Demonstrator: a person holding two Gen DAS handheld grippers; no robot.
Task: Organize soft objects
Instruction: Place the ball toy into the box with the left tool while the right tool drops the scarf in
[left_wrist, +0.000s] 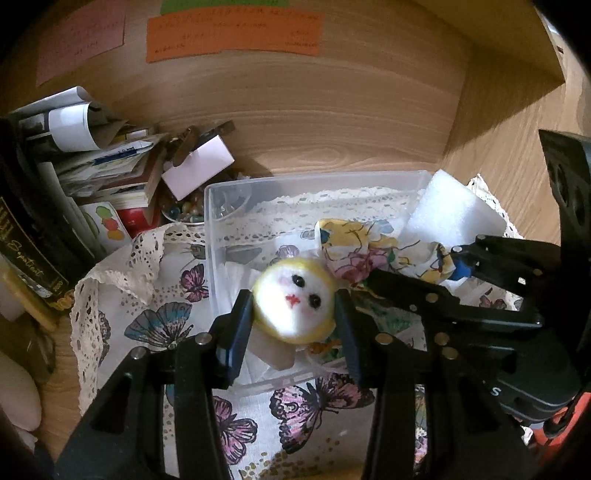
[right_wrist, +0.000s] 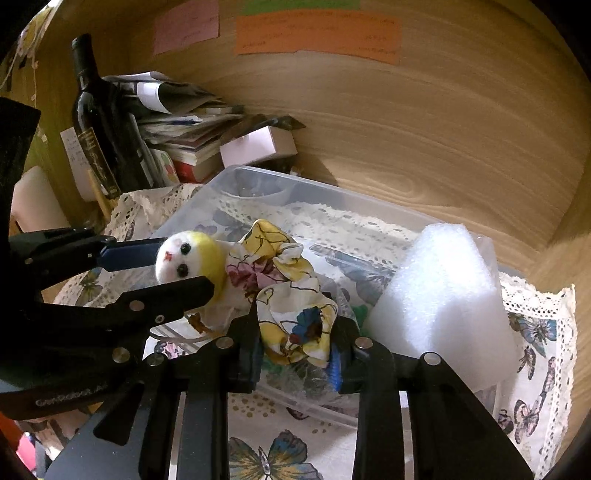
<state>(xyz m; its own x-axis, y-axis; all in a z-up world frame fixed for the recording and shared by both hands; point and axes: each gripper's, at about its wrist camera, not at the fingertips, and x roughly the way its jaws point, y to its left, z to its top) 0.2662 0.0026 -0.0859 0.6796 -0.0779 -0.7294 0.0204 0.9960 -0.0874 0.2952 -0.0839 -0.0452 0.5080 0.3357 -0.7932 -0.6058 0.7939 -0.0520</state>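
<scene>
A small soft doll with a white face and yellow hood (left_wrist: 291, 299) (right_wrist: 184, 254) trails a floral cloth body (left_wrist: 362, 251) (right_wrist: 291, 295) over a clear plastic box (left_wrist: 210, 221) (right_wrist: 236, 173). My left gripper (left_wrist: 293, 306) (right_wrist: 184, 264) is shut on the doll's head, one pad on each side. My right gripper (right_wrist: 297, 332) (left_wrist: 413, 264) is shut on the bunched floral cloth. A white foam block (left_wrist: 454, 210) (right_wrist: 443, 295) leans in the box's right end.
The box rests on a butterfly-print cloth with a lace edge (left_wrist: 159, 321). To the left are a dark wine bottle (right_wrist: 96, 122), a pile of books and papers (left_wrist: 103, 158) and a small white carton (left_wrist: 199, 166). A wooden wall with coloured notes (left_wrist: 232, 37) rises behind.
</scene>
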